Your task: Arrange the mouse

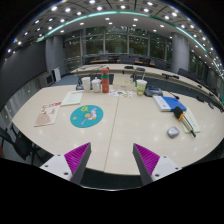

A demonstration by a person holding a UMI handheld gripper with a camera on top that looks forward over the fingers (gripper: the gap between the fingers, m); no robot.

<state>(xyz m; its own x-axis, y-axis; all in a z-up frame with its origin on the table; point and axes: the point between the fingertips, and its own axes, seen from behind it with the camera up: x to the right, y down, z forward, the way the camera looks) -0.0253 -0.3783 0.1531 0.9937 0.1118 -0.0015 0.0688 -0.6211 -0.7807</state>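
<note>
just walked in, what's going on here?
A person holds a handheld gripper above a large pale table. Its fingers are open and hold nothing. The mouse lies untouched well beyond them, off toward the right finger, beside some books. A round blue mat lies ahead toward the left finger, with cans farther back. No grasp yet.

mouse | small, pale grey-white, rounded | lying flat on the worktop | well beyond the right finger of the hand-held gripper, untouched
</note>
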